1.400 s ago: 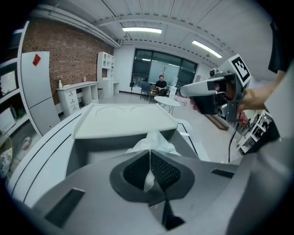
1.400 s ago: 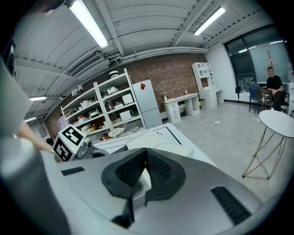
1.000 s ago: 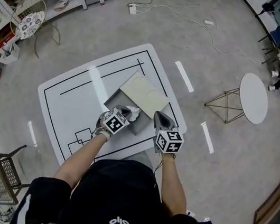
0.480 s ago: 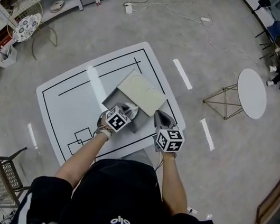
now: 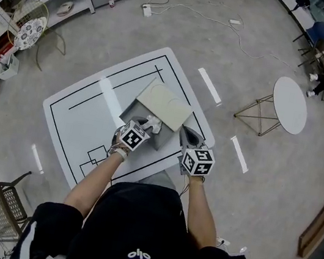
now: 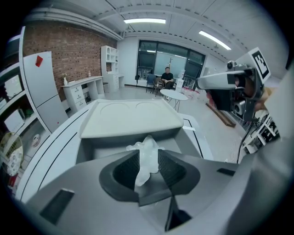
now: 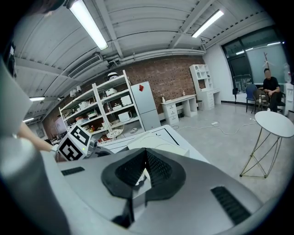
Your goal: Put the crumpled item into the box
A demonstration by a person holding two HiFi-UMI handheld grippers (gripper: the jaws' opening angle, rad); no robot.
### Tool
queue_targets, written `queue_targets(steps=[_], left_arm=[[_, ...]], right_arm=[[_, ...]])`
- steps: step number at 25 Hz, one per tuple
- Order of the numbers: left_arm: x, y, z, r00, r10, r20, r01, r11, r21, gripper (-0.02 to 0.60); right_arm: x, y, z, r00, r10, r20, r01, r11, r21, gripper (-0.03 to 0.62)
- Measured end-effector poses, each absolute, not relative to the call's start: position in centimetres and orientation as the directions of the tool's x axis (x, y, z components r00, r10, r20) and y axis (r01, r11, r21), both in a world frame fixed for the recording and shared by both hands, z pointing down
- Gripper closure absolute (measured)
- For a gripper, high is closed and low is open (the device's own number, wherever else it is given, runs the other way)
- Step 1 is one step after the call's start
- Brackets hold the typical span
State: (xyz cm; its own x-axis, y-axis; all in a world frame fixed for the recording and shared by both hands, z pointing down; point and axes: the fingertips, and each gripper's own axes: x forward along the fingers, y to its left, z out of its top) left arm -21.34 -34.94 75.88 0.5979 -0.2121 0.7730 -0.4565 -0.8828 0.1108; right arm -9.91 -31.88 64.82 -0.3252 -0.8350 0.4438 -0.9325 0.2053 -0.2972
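White marked table, left gripper opening around crumpled item over grey box, right gripper clenched.

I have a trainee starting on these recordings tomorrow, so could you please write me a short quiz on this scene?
1. True or false: the lid of the grey box is shut.
2. What stands between the pads of the left claw? A) a crumpled white item B) a bottle C) nothing
3. Which claw hangs over the box's opening?

Key:
1. False; the lid is raised.
2. A; the jaws are opening around it.
3. The left claw; the right claw is beside the box.
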Motion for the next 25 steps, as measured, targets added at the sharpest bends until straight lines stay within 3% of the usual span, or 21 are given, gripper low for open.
queue_targets(steps=[6,18,25], left_arm=[[-22.4,-35.4,71.0,0.659,-0.294,0.693,-0.500,-0.859,0.111,0.472],[-25.4,-36.5,60.8,0.731,-0.502,0.462,-0.599,-0.797,0.083,0.569],[-27.4,-36.0,57.1,0.743,-0.578,0.337,-0.631,-0.773,0.064,0.574]], right_arm=[[-10.5,-31.7,63.1,-0.329,-0.847,0.417,-0.932,0.221,-0.286,0.587],[-12.6,-33.3,58.2,-0.389,-0.864,0.318,-0.914,0.319,-0.252,0.586],[-14.1,-33.7,57.1,-0.445,-0.848,0.288,-0.891,0.387,-0.236,0.587]])
